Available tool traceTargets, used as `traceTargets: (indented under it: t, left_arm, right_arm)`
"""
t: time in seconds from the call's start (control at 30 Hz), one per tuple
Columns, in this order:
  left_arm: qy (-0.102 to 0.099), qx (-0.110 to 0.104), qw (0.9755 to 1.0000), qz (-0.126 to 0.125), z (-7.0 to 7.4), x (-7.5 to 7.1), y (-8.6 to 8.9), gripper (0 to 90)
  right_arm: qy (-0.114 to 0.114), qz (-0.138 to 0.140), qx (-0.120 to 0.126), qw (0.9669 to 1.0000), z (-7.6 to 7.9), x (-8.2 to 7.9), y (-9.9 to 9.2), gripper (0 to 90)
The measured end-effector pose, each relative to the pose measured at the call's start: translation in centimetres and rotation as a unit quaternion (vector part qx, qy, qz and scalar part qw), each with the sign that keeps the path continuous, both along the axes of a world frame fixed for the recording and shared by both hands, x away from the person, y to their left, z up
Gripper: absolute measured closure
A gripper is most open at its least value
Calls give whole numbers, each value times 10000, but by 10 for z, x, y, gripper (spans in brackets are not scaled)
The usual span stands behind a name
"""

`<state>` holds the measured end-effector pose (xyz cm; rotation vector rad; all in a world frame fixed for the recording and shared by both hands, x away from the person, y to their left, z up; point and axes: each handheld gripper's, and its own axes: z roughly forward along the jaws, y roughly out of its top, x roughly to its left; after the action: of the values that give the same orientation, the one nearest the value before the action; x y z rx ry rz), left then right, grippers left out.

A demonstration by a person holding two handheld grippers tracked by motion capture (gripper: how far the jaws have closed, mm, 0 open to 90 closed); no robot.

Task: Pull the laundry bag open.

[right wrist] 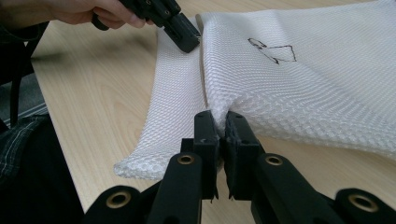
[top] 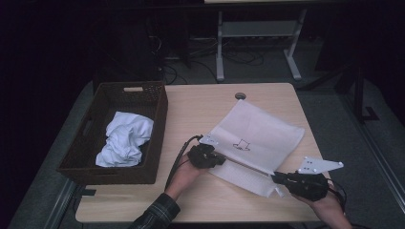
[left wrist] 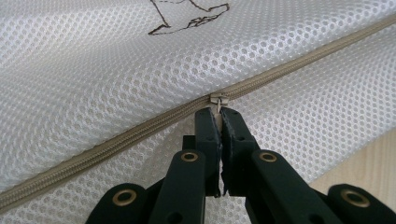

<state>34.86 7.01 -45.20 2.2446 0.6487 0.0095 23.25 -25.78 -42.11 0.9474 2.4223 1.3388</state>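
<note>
with the mesh laundry bag [top: 258, 138] at the table's 3 o'clock, the left gripper [left wrist: 219, 112] clamped on its zipper pull [left wrist: 218, 99] should slide steadily along the teeth while the right gripper [right wrist: 221, 122], pinching the bag's corner, holds it taut.

The mesh bag [left wrist: 140, 70] runs off every edge of the left gripper view, and its printed outline drawing [left wrist: 187, 16] is cut by the top edge. The zipper pull [left wrist: 218, 99] is mostly buried between the closed jaws. In the high view, the right hand [top: 329, 205] is clipped at the bottom right, and the basket's [top: 143, 174] white cloth [top: 125, 138] is too crumpled to identify.
</note>
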Motion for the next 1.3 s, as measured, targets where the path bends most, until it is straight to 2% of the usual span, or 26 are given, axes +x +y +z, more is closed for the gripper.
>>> traceTargets:
  t: [0.03,0.07,0.1,0.13,0.17,0.2,0.23,0.3,0.33,0.37,0.4,0.6,0.63,0.7,0.87,0.9,0.93,0.97,1.0,1.03,1.1,1.3]
  left_arm:
    - [-4,6,10000,8,-1,0,0,873]
    - [-74,149,9998,106,-1,0,-1,873]
    - [-76,245,9993,259,-3,5,6,876]
    - [-76,245,9993,259,-3,5,6,876]
    - [45,9,9995,301,-1,9,12,875]
    - [45,9,9995,301,-1,9,12,875]
    - [-21,79,9995,294,0,8,12,875]
    - [19,64,9995,293,-2,10,14,874]
    - [-1,151,9992,358,-3,10,14,874]
    - [-105,309,9986,424,-4,11,16,876]
    - [-6,223,9986,477,-5,14,20,875]
    - [-6,184,9977,659,-4,20,34,875]
    - [23,111,9977,674,-3,21,36,875]
    - [-30,213,9976,658,-3,21,35,875]
    - [7,202,9977,645,-4,22,35,874]
    - [-98,395,9961,779,-5,23,36,876]
    - [-48,380,9955,862,-6,25,39,875]
    - [-86,445,9947,927,-7,26,42,876]
    - [-86,445,9947,927,-7,26,42,876]
    - [-64,426,9937,1031,-7,30,50,876]
    - [-46,384,9939,1036,-6,32,55,876]
    - [-30,397,9942,997,-7,33,55,875]
  right_arm:
    - [2,9,-8,10000,0,0,1,837]
    - [-5,7,-14,10000,0,0,1,838]
    - [-24,-13,8,10000,1,-1,0,838]
    - [-24,-13,8,10000,1,-1,0,838]
    - [9,-56,74,10000,2,-1,-4,838]
    - [9,-56,74,10000,2,-1,-4,838]
    - [16,-30,48,10000,1,0,-2,838]
    - [-17,5,30,10000,1,0,0,839]
    - [-17,5,30,10000,1,0,0,839]
    - [-21,10,24,10000,2,-1,1,839]
    - [-37,-8,10,10000,2,-1,0,839]
    - [-39,-79,65,9999,3,-1,-6,839]
    - [-40,-73,53,10000,3,-1,-5,838]
    - [-45,-52,17,10000,2,-1,-4,839]
    - [-46,-71,-8,10000,3,-1,-4,839]
    - [-43,-81,-18,10000,3,-1,-4,839]
    - [-38,-99,-14,9999,3,-1,-5,839]
    - [-44,-116,-4,9999,3,-1,-7,839]
    - [-58,-135,2,9999,3,-1,-9,840]
    - [-47,-166,16,9999,4,-1,-11,839]
    - [-40,-198,44,9998,4,-2,-14,839]
    - [-51,-206,-25,9998,3,-1,-15,839]
